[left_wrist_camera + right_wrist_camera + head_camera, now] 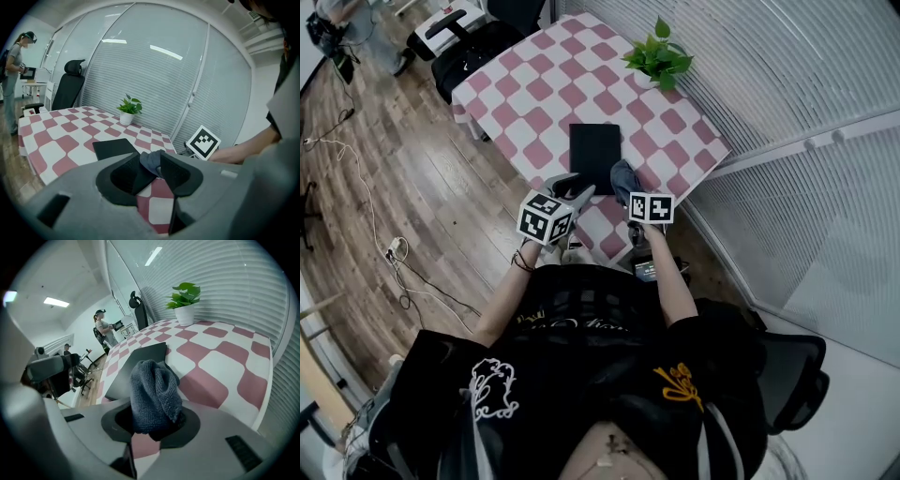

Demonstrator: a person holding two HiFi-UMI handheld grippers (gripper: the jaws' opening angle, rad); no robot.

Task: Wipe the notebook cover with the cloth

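A black notebook (594,155) lies flat on the pink-and-white checked table (544,103); the right gripper view shows it as a dark slab (136,365). My right gripper (626,186) is shut on a bunched grey cloth (624,173), which stands up between its jaws (154,392) at the notebook's near right corner. My left gripper (575,187) hovers open just left of it, over the notebook's near edge. Nothing is between the left jaws; the cloth (149,161) shows just beyond them.
A potted green plant (659,58) stands at the table's far right corner, by the slatted glass wall. A black office chair (473,52) stands at the table's far left. Cables trail over the wooden floor on the left. A person (11,75) stands far off.
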